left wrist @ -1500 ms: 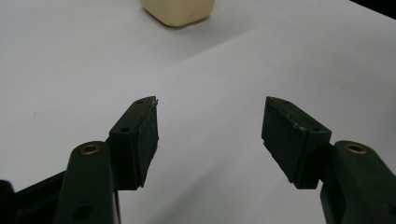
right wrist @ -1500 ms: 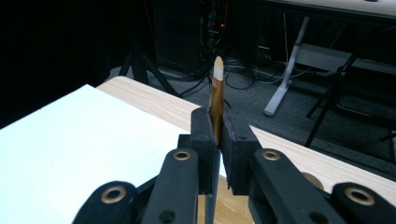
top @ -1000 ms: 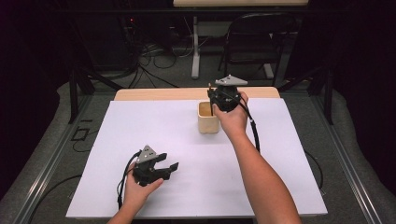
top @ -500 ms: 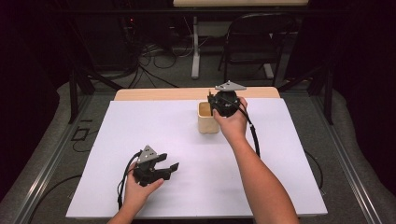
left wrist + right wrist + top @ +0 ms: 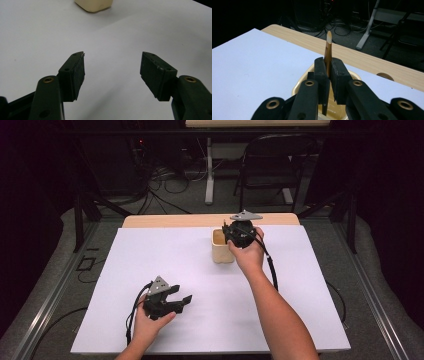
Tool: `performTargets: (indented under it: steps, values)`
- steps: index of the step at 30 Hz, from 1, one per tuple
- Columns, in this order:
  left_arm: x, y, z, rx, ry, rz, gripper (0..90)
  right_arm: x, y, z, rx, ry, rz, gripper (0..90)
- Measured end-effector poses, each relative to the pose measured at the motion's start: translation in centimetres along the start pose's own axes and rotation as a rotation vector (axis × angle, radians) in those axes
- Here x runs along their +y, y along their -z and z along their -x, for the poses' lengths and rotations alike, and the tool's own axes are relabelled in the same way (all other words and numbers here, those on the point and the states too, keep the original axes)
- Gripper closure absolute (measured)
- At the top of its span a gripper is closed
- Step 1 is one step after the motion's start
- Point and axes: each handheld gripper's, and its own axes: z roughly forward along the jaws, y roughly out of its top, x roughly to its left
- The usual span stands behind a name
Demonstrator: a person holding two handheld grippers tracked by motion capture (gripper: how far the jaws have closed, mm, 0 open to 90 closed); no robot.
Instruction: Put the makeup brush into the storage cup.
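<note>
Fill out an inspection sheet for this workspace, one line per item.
Surface: white sheet over a wooden table.
Job's things: thin brown stick held upright over a cream cup.
Clutter: nothing seen.
Grippers: right gripper shut on the stick; left gripper open, with nothing between its jaws, low over the sheet.
Cables: one trails from each gripper; more lie on the floor behind.
Surroundings: dark room, folding chair, desk leg.

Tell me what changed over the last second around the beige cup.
Hardly anything: the right gripper shifted slightly above the beige plastic cup, clamped throughout on the thin brown stick. The open left gripper and the cup on the white table sheet kept their places.
</note>
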Motion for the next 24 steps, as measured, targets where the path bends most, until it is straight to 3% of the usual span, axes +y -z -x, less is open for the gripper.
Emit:
performTargets:
  steps: [24]
  values:
    - [0.0, -0.1, 0.1, -0.009, -0.001, 0.002, 36.5, -1.0, 0.2, 0.5, -0.004, -0.005, -0.019, 83.7]
